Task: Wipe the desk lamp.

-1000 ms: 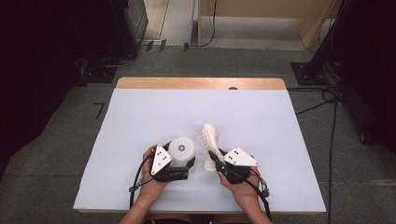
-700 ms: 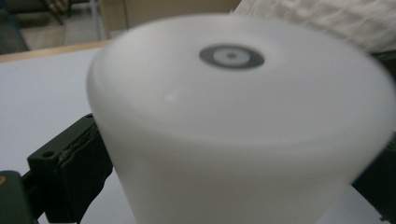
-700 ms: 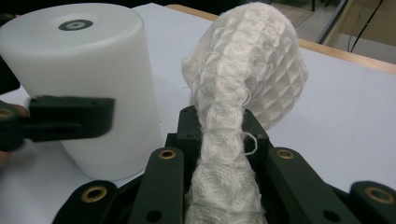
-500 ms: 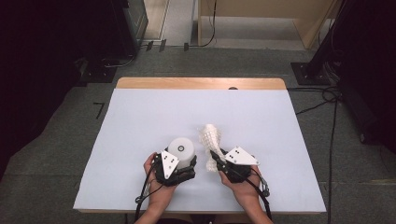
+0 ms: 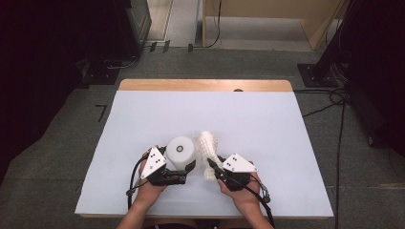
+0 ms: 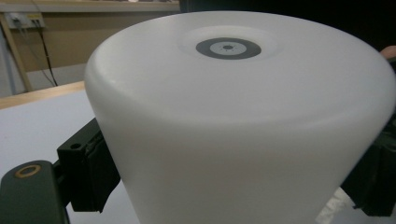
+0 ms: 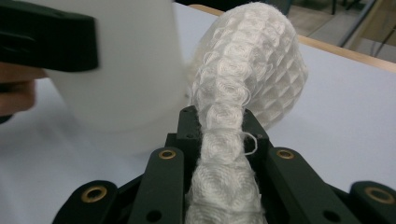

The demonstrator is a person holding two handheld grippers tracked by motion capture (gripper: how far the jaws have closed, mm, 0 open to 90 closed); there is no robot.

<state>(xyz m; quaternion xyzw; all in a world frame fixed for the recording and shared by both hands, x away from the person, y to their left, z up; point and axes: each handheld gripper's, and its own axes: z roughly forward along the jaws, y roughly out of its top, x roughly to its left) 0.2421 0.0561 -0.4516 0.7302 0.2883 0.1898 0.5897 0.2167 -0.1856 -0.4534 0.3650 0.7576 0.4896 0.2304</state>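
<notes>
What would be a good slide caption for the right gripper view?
The right hand-held gripper pinches a white waffle-weave cloth beside a white plastic cup.

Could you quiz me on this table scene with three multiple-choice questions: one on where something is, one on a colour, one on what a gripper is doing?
1. The white cup sits where?
A. between the left gripper's jaws
B. at the table's far edge
C. on the floor

2. The woven cloth is what colour?
A. red
B. white
C. black

3. The right gripper is:
A. wide open
B. resting empty
C. shut on the cloth

Answers: 1 A, black jaws flank its sides; 2 B, its weave is white throughout; 3 C, the jaws pinch the cloth.
</notes>
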